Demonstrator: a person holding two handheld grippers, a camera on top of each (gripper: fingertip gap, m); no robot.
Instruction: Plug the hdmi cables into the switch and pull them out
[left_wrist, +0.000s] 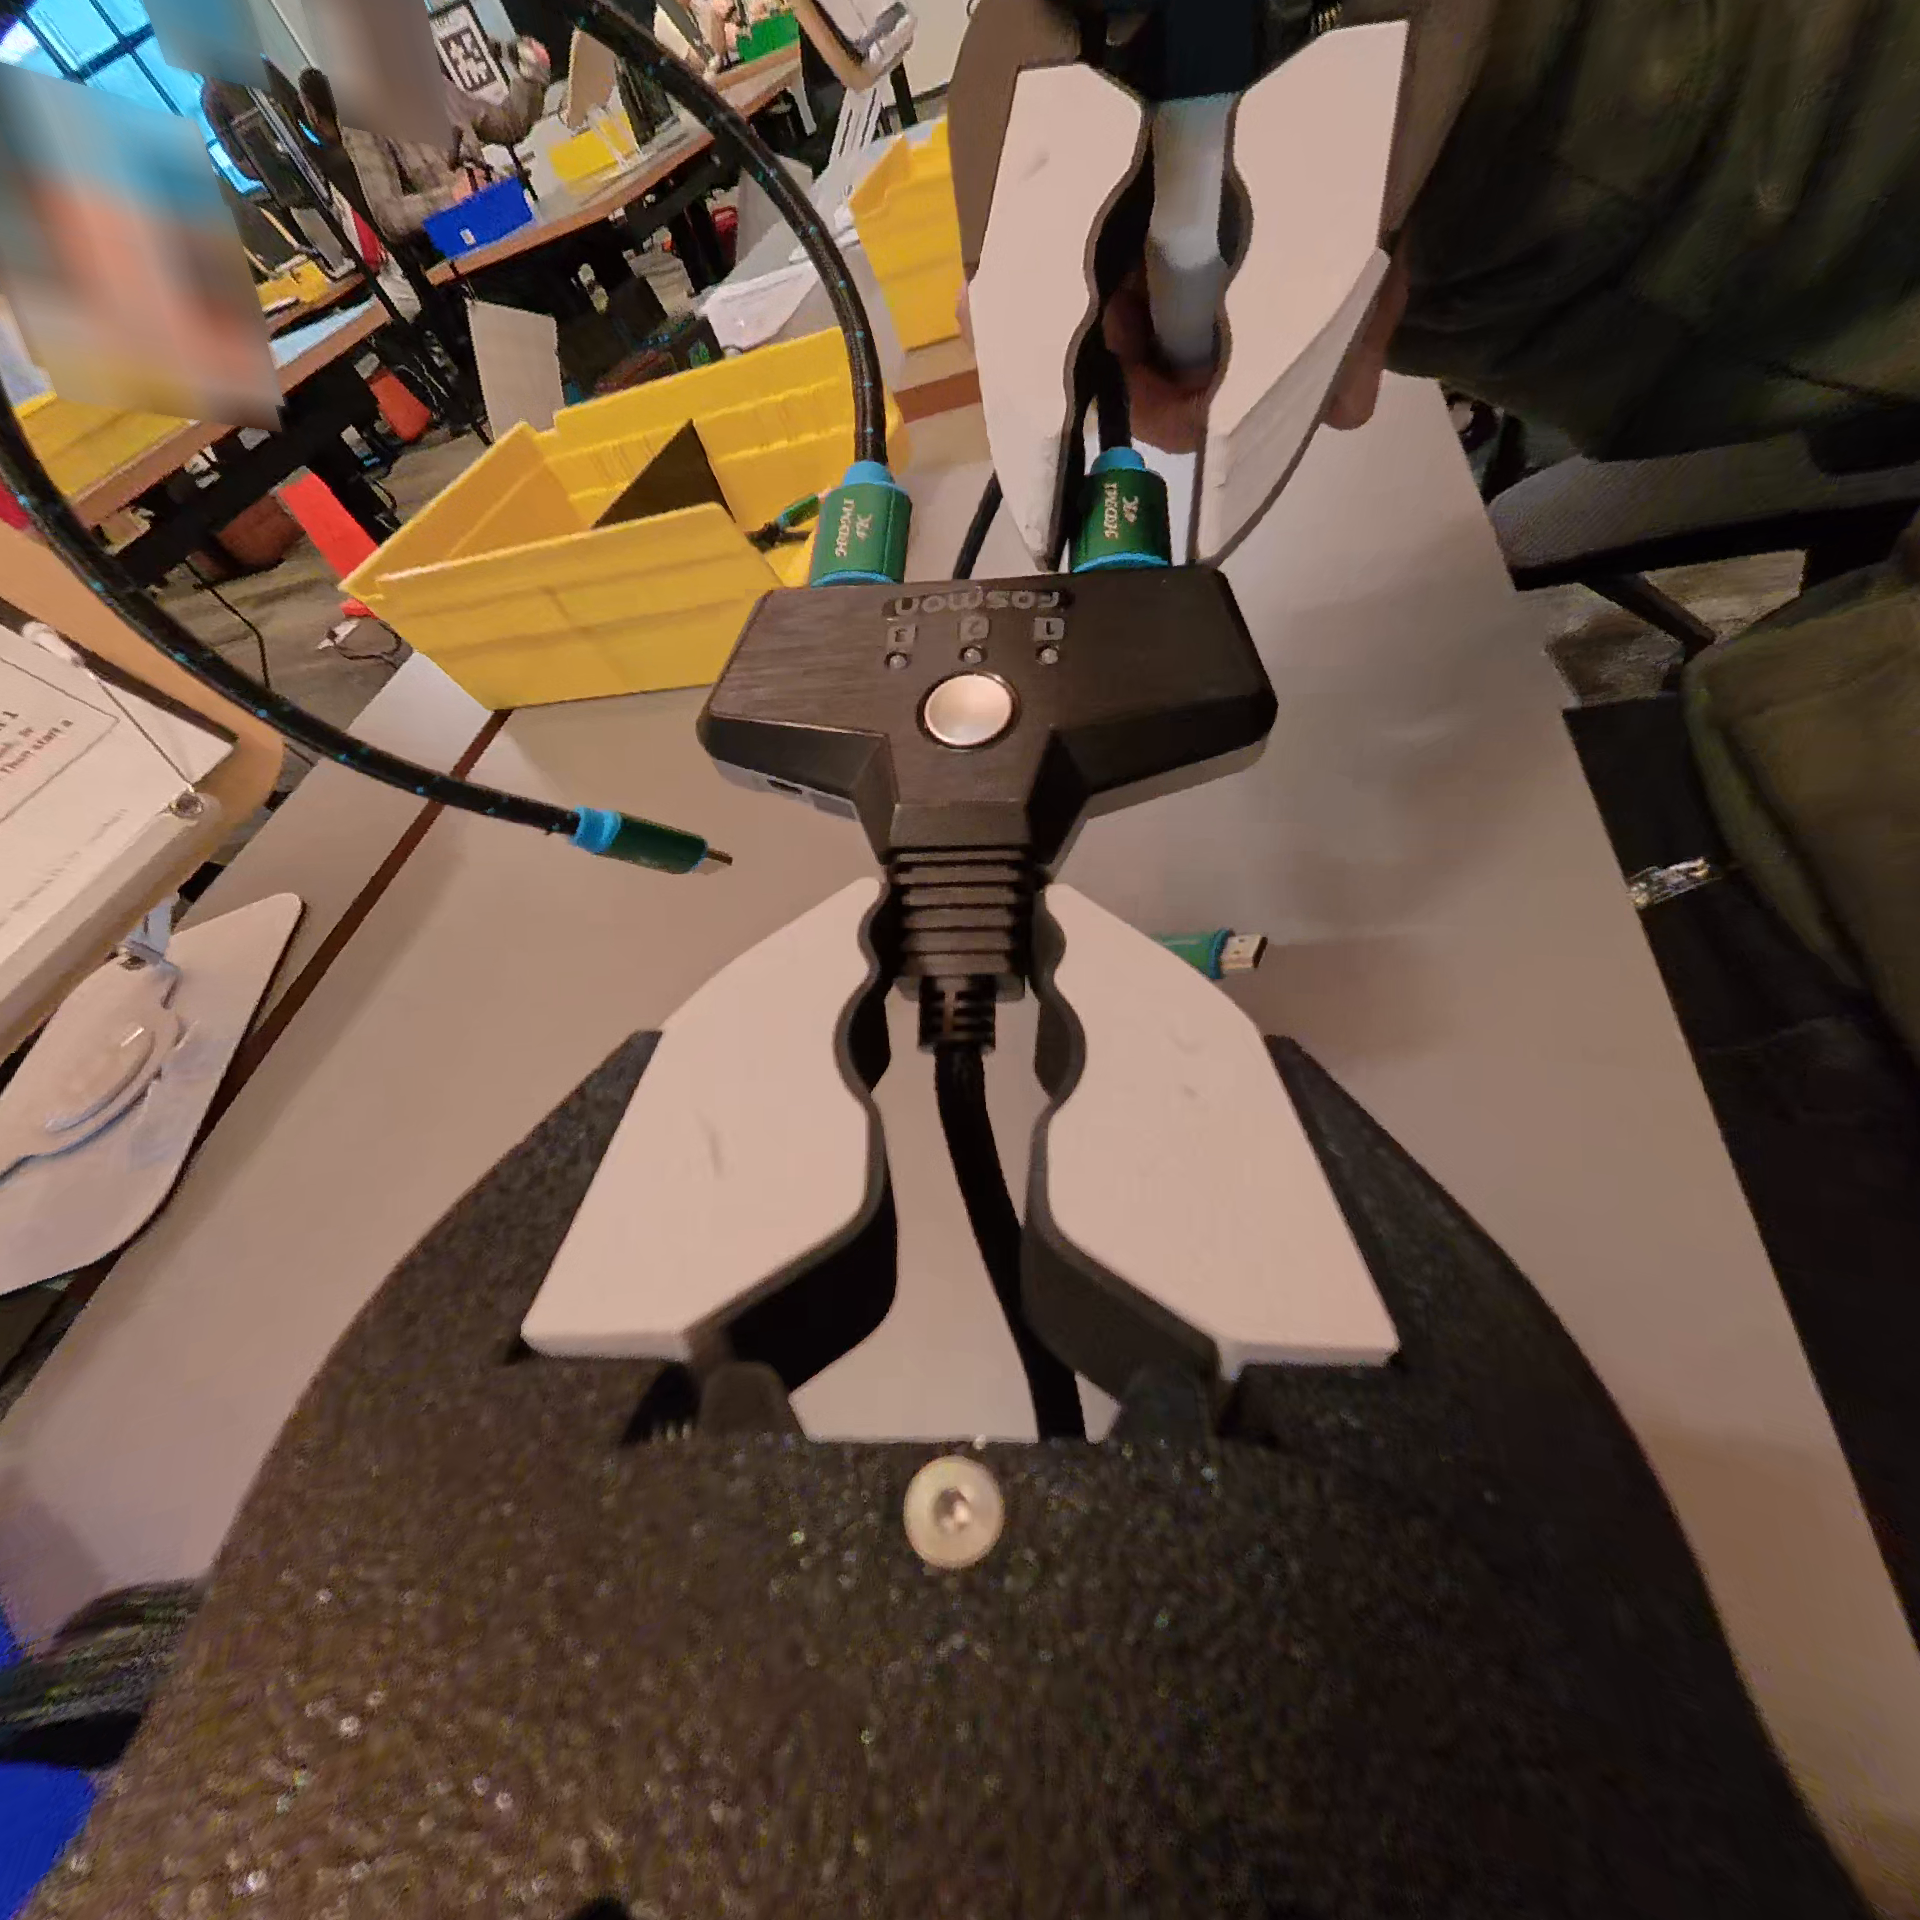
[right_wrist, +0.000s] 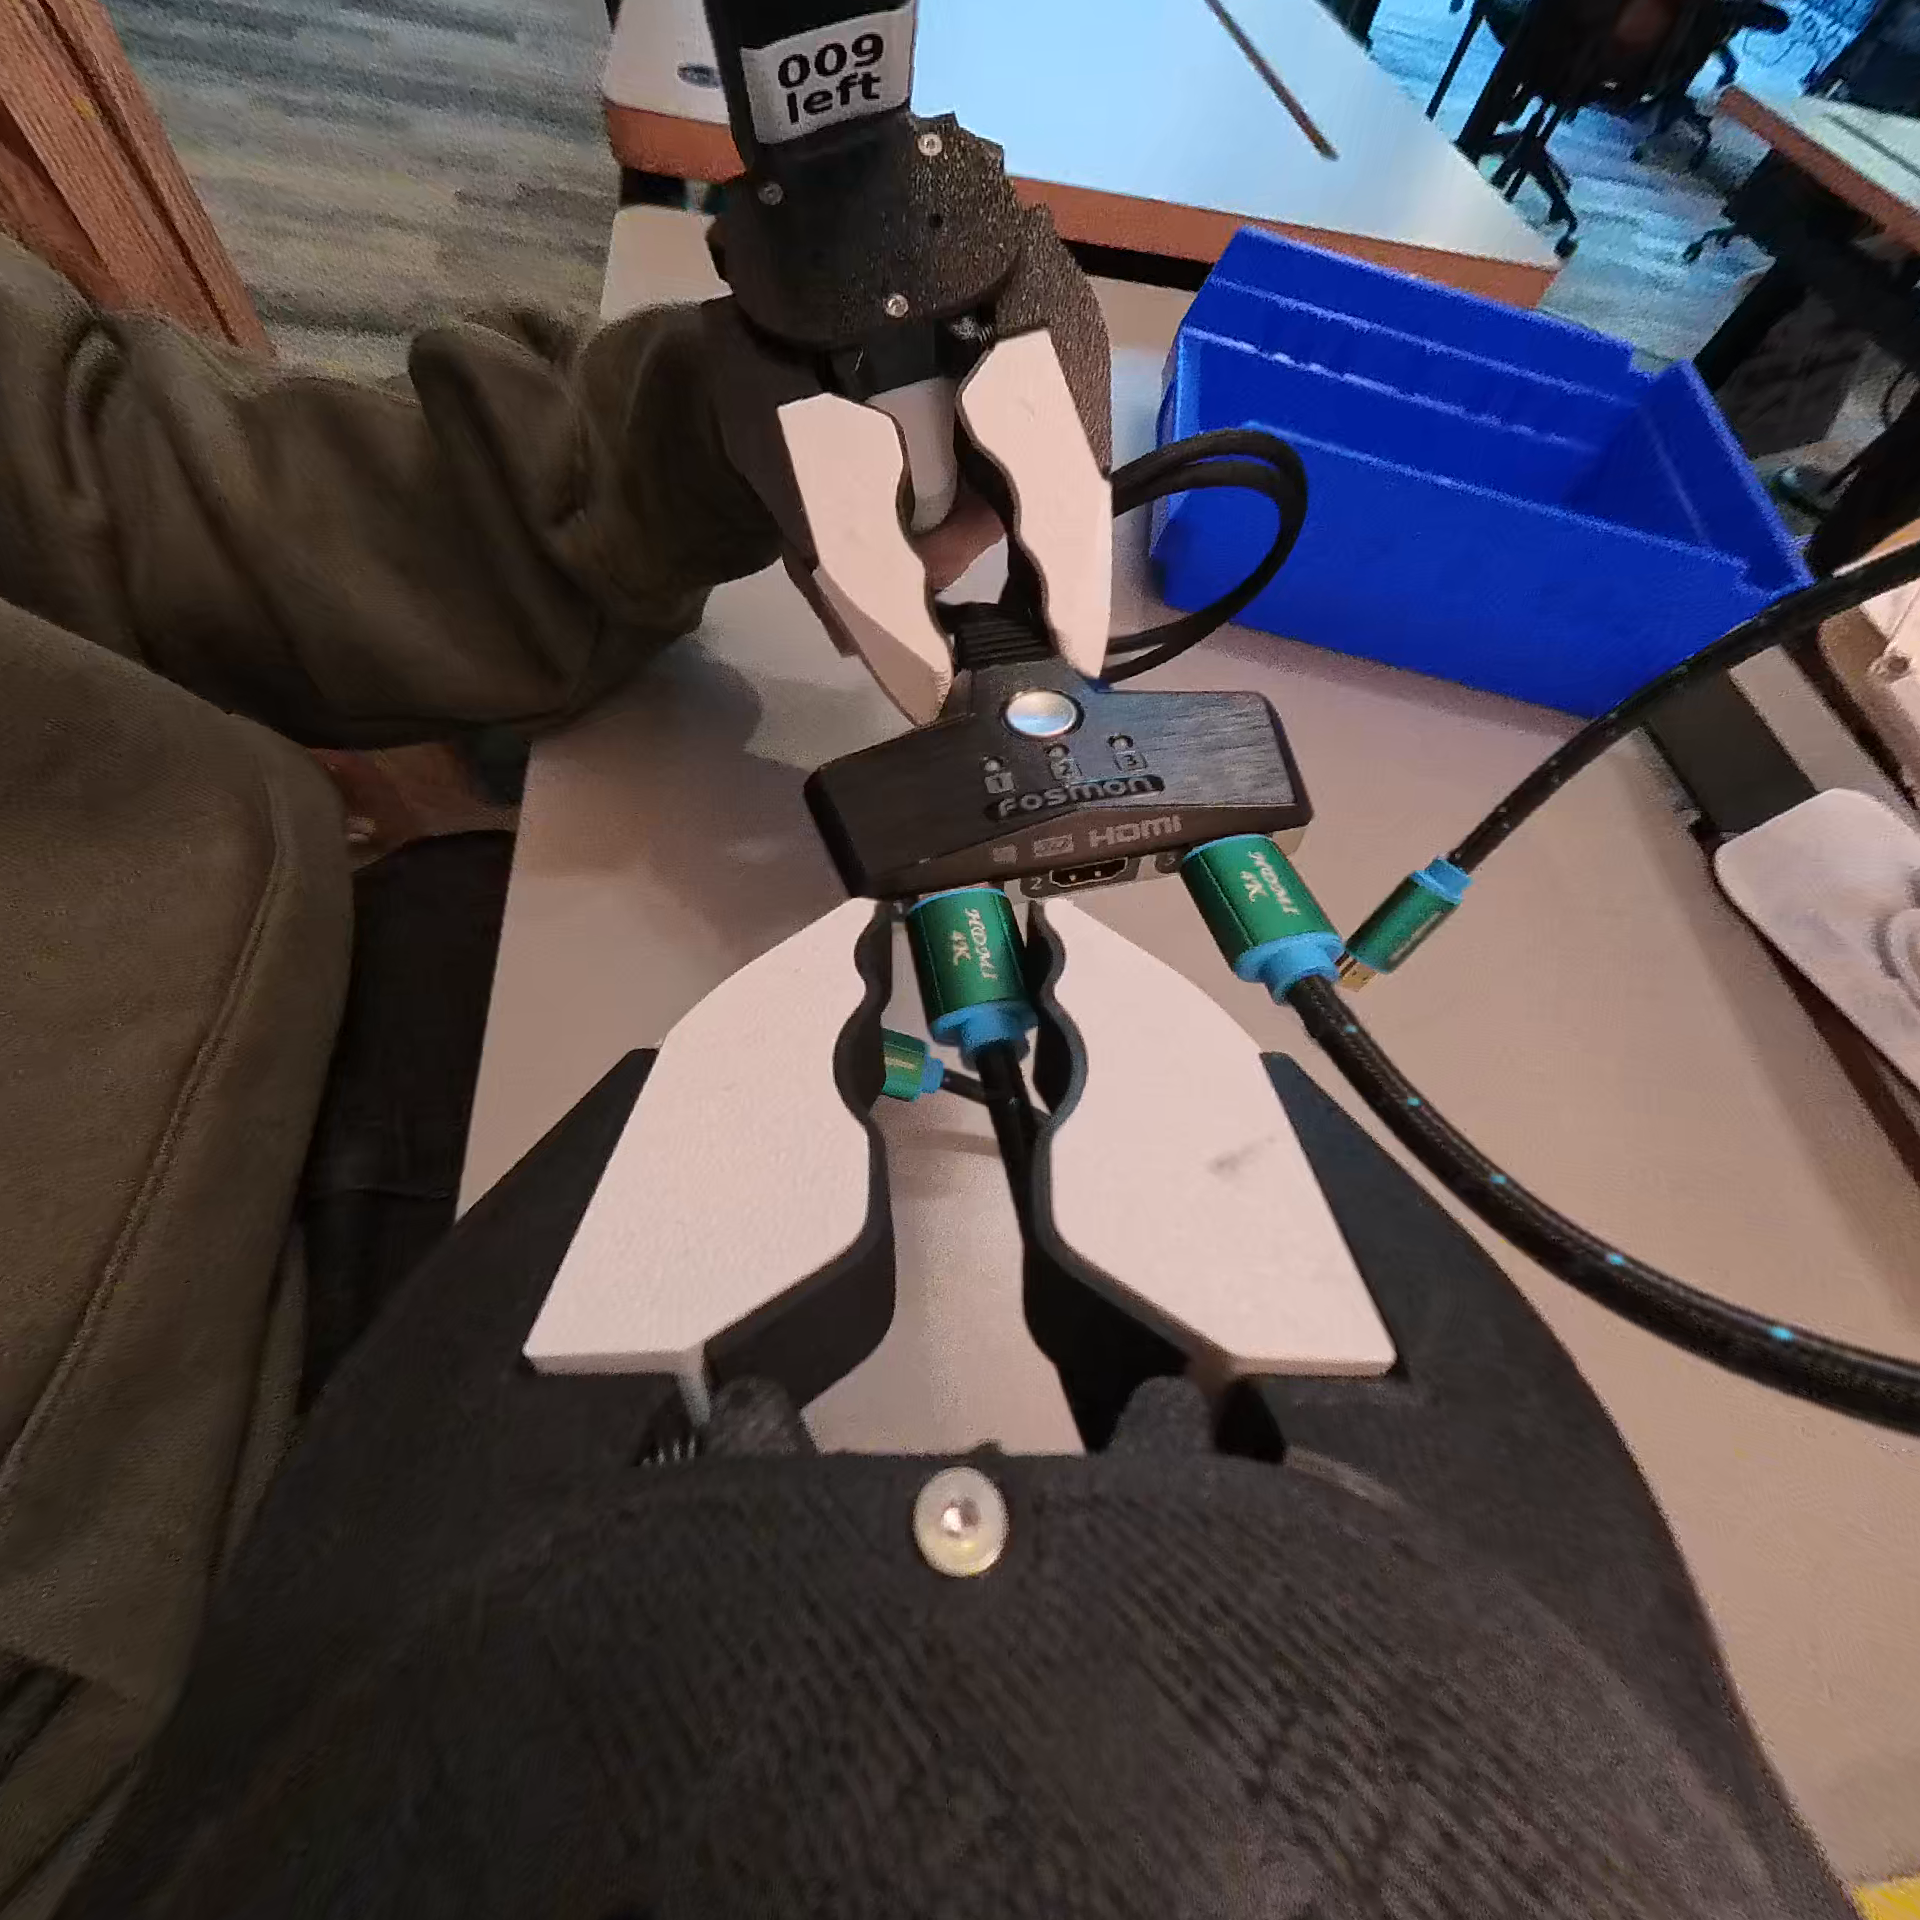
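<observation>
The black HDMI switch (left_wrist: 987, 686) is held just above the grey table. My left gripper (left_wrist: 961, 935) is shut on its ribbed cable neck. It also shows in the right wrist view (right_wrist: 1008, 665) behind the switch (right_wrist: 1060, 790). My right gripper (right_wrist: 961, 935) is shut on a green HDMI plug (right_wrist: 966, 971) that sits in the switch's port, and it shows from the front in the left wrist view (left_wrist: 1127, 520). A second green plug (right_wrist: 1257, 914) sits in the far port. The middle port (right_wrist: 1086, 878) is empty. A loose plug (left_wrist: 655, 844) lies to the left, another (left_wrist: 1226, 951) to the right.
Yellow bins (left_wrist: 582, 582) stand behind the switch. A blue bin (right_wrist: 1455, 499) stands on the table's other side. Braided black cables (right_wrist: 1558, 1247) arc over the table. A person's olive sleeve (right_wrist: 364, 540) is close by. A paper stand (left_wrist: 94, 748) is at the left edge.
</observation>
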